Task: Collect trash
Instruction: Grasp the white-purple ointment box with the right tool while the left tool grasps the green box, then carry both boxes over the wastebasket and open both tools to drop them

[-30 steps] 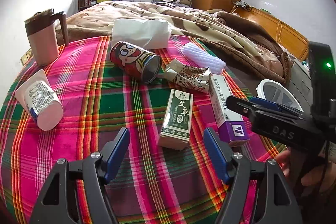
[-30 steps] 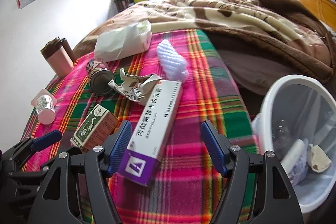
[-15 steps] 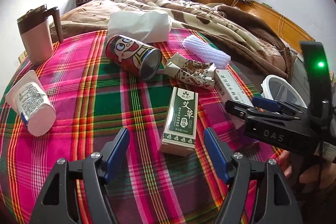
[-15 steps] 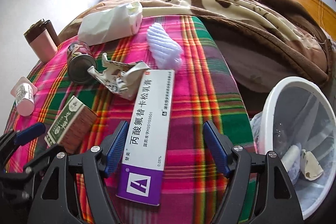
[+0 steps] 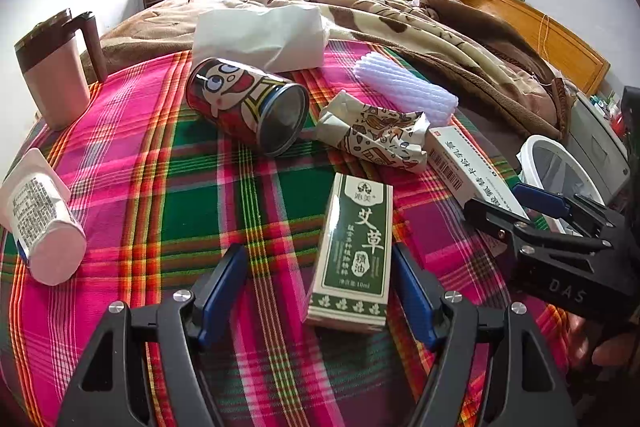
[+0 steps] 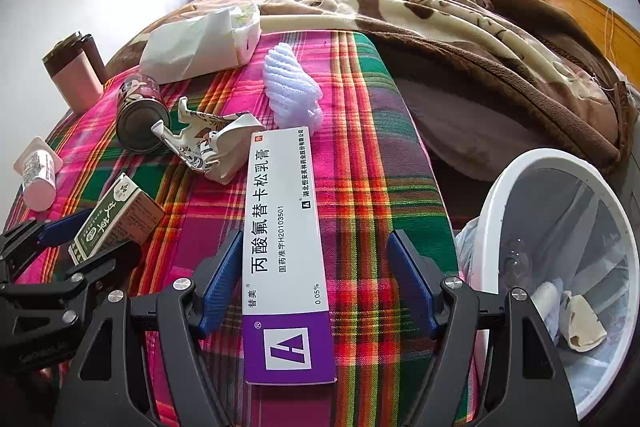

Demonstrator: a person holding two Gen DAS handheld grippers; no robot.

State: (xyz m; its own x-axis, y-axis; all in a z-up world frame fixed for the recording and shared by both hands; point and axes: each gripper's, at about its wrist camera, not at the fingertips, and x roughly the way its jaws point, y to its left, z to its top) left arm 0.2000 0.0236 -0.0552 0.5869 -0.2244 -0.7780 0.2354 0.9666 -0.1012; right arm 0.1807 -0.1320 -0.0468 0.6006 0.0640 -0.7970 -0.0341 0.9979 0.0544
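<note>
Both grippers stand spread with nothing pinched: the right gripper (image 6: 316, 283) straddles a long white-and-purple ointment box (image 6: 286, 251), its left pad just beside the box edge and a gap at the right pad, while the left gripper (image 5: 320, 293) straddles the near end of a green-and-white oil box (image 5: 354, 249) without clear contact. Right of the right gripper the plaid blanket (image 6: 372, 187) drops off at its edge, and just past it stands one white wastebasket (image 6: 560, 267) with scraps inside. Ahead of the grippers lie one white paper bag (image 5: 260, 37), one cartoon-printed can (image 5: 248, 107) on its side, one ribbed white foam sleeve (image 5: 404, 89), one crumpled printed wrapper (image 5: 374, 137); far left, one pink mug (image 5: 52, 71) upright and one pink-white cup (image 5: 38, 217) tipped over.
</note>
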